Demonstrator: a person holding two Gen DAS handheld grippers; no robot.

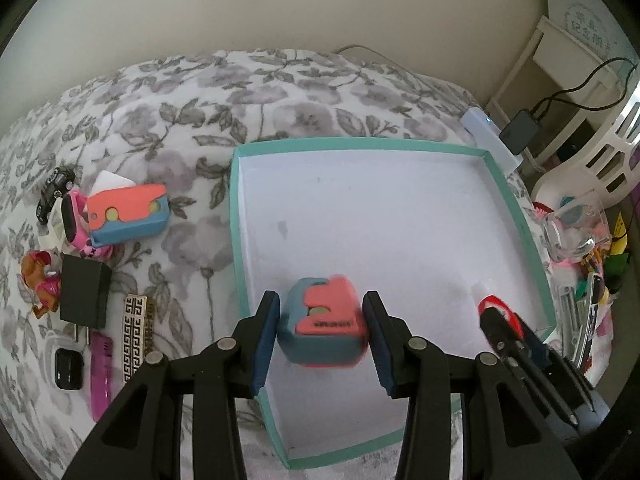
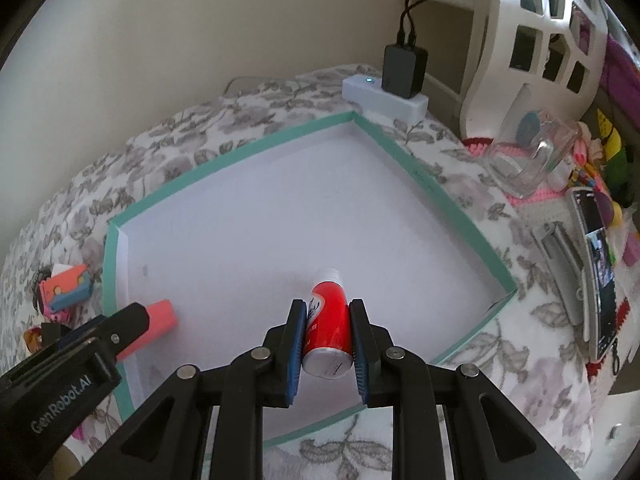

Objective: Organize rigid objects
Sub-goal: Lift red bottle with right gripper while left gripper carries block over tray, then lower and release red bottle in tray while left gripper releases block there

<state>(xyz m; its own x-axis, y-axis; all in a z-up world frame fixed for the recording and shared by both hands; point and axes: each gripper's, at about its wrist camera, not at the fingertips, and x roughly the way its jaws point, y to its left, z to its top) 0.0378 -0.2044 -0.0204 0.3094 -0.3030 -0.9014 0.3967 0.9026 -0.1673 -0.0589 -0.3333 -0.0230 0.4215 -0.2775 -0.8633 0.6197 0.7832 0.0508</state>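
Observation:
A coral-and-blue toy block (image 1: 324, 330) hangs just above the white floor of the teal-rimmed tray (image 1: 360, 145), near its left wall, with my left gripper (image 1: 322, 320) shut on it. My right gripper (image 2: 328, 320) is shut on a red tube (image 2: 329, 322) with a white cap, low over the tray (image 2: 240, 157) near its front right corner. In the right wrist view the left gripper (image 2: 134, 322) enters from the lower left with the coral block (image 2: 160, 320). The left wrist view shows the right gripper (image 1: 498, 322) at the tray's right side.
On the floral bedspread left of the tray lie a second coral-and-blue block (image 1: 128, 216), a black toy car (image 1: 56, 192), a black box (image 1: 86, 296), a patterned clip (image 1: 136, 340) and a purple comb (image 1: 100, 372). A power strip with charger (image 2: 400, 76), a clear container (image 2: 536, 160) and a white basket (image 2: 540, 40) stand right.

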